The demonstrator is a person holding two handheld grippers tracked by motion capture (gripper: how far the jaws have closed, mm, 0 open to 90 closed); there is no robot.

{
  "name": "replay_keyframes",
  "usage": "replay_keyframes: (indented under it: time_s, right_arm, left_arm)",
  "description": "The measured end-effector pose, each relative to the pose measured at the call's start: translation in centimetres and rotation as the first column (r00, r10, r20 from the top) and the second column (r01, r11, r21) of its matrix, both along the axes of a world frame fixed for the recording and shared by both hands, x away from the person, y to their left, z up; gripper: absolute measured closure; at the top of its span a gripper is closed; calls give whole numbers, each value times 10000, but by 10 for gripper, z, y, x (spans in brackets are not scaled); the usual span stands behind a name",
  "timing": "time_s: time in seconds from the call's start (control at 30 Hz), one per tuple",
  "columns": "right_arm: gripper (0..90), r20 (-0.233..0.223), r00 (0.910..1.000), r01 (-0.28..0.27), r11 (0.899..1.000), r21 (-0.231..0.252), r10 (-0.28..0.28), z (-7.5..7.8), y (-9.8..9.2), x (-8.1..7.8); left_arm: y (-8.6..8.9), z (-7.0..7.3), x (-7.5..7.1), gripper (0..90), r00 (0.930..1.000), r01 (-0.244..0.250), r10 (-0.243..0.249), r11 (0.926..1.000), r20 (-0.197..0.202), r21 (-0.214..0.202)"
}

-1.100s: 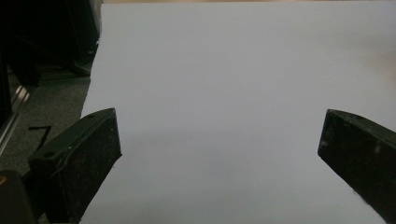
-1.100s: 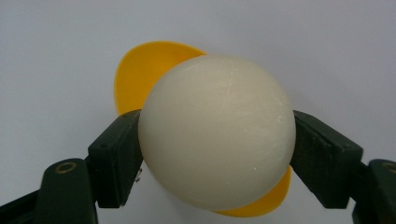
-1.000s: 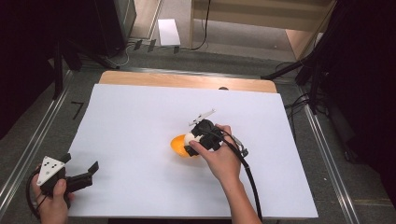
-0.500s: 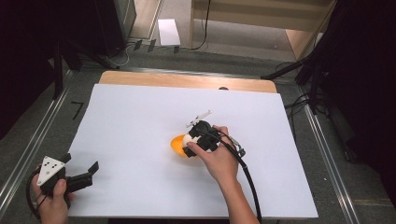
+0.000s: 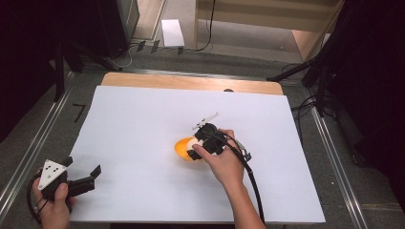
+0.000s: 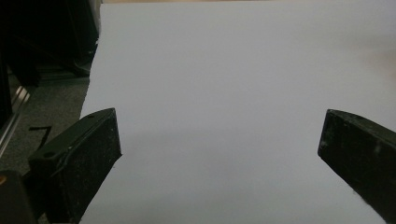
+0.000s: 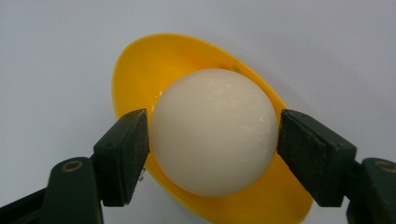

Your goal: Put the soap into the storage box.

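A white ball (image 7: 214, 133) sits in a shallow yellow bowl (image 7: 140, 70) near the middle of the white table sheet. My right gripper (image 7: 215, 137) is shut on the ball, one black jaw pressed against each side. From above, the right gripper (image 5: 199, 143) points left over the yellow bowl (image 5: 181, 149), and the hand covers most of the ball. My left gripper (image 5: 83, 166) rests at the near left corner, open, with bare sheet between its jaws. In its own view the left gripper (image 6: 219, 140) is spread wide with nothing in it.
The white sheet (image 5: 143, 119) covers a wooden table whose far edge (image 5: 191, 83) shows. Metal rails (image 5: 43, 138) run along both sides. Cables and dark stands (image 5: 325, 67) lie on the floor beyond the table.
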State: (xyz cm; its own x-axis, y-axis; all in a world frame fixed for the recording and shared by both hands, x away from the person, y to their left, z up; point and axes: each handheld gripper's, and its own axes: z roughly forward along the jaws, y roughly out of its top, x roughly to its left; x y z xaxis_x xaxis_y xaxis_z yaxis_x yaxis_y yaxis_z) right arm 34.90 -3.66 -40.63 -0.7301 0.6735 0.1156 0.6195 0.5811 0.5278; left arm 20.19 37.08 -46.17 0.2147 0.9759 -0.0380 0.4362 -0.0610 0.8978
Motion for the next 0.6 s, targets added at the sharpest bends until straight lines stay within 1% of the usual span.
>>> replay_keyframes:
  time_s: [0.1,0.13,0.2,0.23,0.6]
  right_arm:
    - [248,-16,10000,-44,10000,-80,44,0,-1,0]
    - [235,-10,10000,53,9999,-108,-53,0,-3,-1]
    - [229,1,10000,27,10000,-28,-27,0,-4,-1]
    - [217,68,9999,121,9999,14,-121,1,-7,-1]
    - [160,220,9994,272,9996,-35,-271,9,-18,-4]
  left_arm:
    - [0,0,0,0,10000,-9,9,10000,16,-1]
    - [0,0,0,0,10000,-11,11,10000,3,15]
    - [0,0,0,0,10000,-11,11,10000,1,19]
    - [0,0,0,0,10000,-8,8,10000,1,13]
    - [0,0,0,0,10000,-10,10,10000,6,18]
